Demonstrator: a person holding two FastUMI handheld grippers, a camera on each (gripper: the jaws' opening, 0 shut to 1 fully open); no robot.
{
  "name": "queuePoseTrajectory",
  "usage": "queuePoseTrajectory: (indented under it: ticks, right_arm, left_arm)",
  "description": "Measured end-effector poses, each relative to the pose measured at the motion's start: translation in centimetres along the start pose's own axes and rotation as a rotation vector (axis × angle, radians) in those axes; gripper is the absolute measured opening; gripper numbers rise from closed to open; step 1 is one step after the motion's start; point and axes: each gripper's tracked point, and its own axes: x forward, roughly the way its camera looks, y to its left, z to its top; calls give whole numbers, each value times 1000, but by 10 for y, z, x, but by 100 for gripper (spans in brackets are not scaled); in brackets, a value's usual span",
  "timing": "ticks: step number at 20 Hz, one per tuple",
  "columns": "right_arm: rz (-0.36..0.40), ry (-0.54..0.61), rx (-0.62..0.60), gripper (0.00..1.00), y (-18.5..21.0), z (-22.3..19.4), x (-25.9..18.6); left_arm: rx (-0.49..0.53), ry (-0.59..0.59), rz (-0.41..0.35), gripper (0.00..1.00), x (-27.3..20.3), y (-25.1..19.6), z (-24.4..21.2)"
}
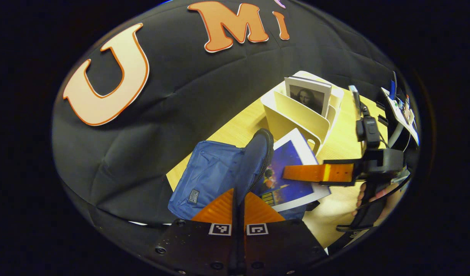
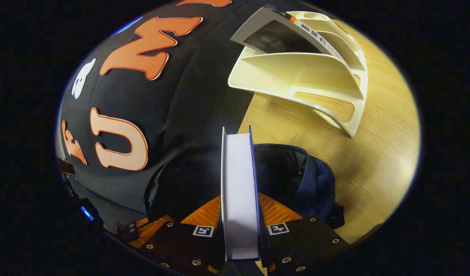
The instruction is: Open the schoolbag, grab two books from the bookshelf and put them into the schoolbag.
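The wooden tabletop (image 1: 342, 142) runs along the black cloth wall and carries the things, seen also in the right gripper view (image 2: 376, 153). On it lies the blue schoolbag (image 1: 208, 176), its mouth gaping beside the wall; in the right gripper view the same schoolbag (image 2: 296, 172) shows its dark inside just beyond the held book. Near the bag, farther along the tabletop, stands the cream bookshelf (image 1: 296, 119) with slanted dividers, and one book with a grey portrait cover (image 1: 309, 97) leans upright in a far compartment; from the right gripper view the bookshelf (image 2: 315, 73) appears tilted with that book (image 2: 273, 34) at its far side. The blue book (image 1: 292, 172) hangs over the bag's opening, its lower part at the bag's mouth. In the right gripper view the blue book (image 2: 238, 191) shows edge-on, white pages between blue covers. The left claw (image 1: 238, 203) is narrowed onto the raised flap of the bag (image 1: 257, 157), both fingers pressed against it. The right claw (image 2: 240, 222) is clamped on the blue book, one finger on each cover; it shows also in the left gripper view (image 1: 296, 172), with a hand (image 1: 367, 195) on its handle.
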Motion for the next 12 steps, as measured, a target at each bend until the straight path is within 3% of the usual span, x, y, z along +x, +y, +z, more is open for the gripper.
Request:
queuePoseTrajectory:
  ticks: [7, 8, 9, 10, 11, 12]
  right_arm:
    - [-39, 89, 26, 36, -8, -17, 38]
    - [-34, 98, 8, 47, -7, -17, 41]
    - [-32, 106, -4, 36, -5, -17, 42]
    - [-31, 113, -8, 37, -4, -18, 43]
    - [-33, 120, -3, 48, -5, -17, 43]
    - [-37, 120, -2, 38, -6, -16, 43]
  left_arm:
    - [30, 4, -4, 0, 0, -7, -2]
    - [26, 4, 2, 0, 1, -5, -2]
    - [19, 9, -3, 1, 2, -5, -3]
    - [11, 9, -4, 0, 2, -4, -4]
    - [5, 9, -5, 1, 2, -4, -5]
    - [-1, 9, -5, 1, 1, -3, -5]
